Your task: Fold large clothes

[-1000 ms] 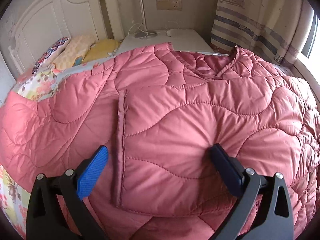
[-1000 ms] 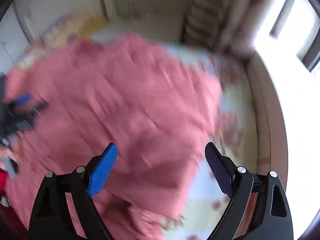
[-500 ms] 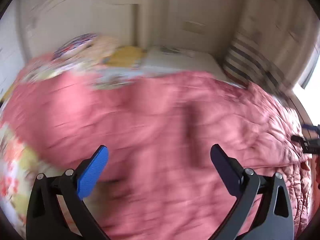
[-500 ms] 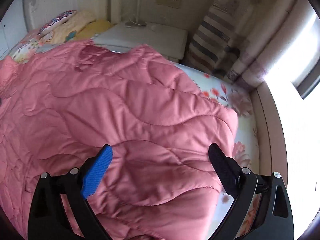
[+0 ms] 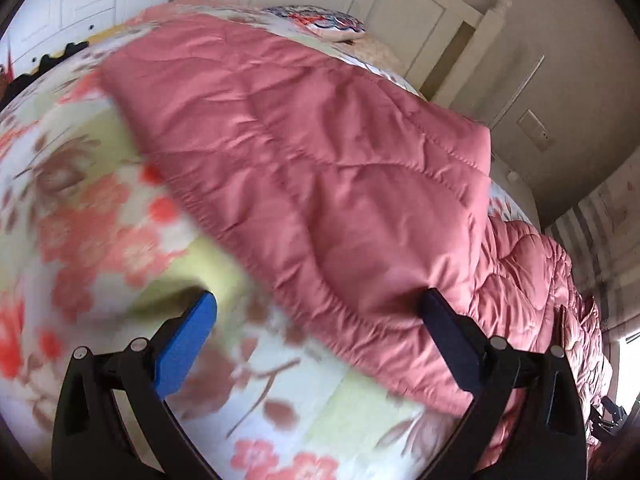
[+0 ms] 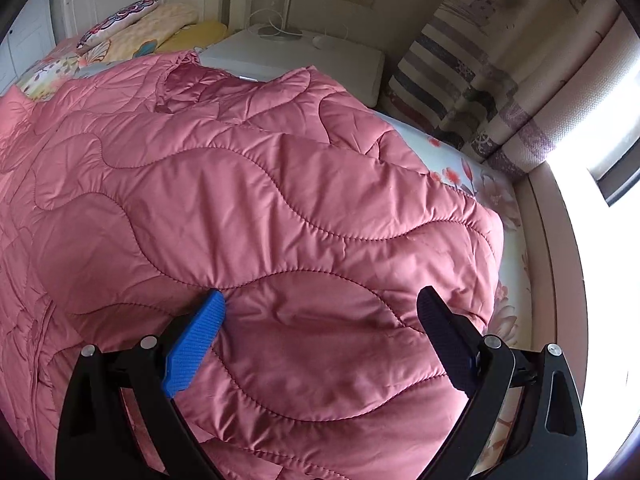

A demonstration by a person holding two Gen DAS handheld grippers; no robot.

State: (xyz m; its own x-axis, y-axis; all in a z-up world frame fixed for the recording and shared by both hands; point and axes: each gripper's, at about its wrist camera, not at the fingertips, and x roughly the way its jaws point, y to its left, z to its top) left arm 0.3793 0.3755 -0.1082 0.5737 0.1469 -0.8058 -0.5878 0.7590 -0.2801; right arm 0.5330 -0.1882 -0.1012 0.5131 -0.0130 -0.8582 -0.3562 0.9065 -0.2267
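on the bed, a pink quilted coat [image 6: 248,208] is spread over a floral sheet [image 5: 100,216].

in the left wrist view, the left gripper [image 5: 320,312] is seen with jaws spread wide and nothing clasped, the coat's gathered hem lying across the gap above the blurred sheet. in the right wrist view, the right gripper [image 6: 320,312] is held wide and unclenched over the coat, near a white nightstand [image 6: 296,60] and striped curtain [image 6: 460,80].

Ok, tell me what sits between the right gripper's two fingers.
In the right wrist view, the open right gripper has only the pink quilted coat bulging between its fingers, unpinched.
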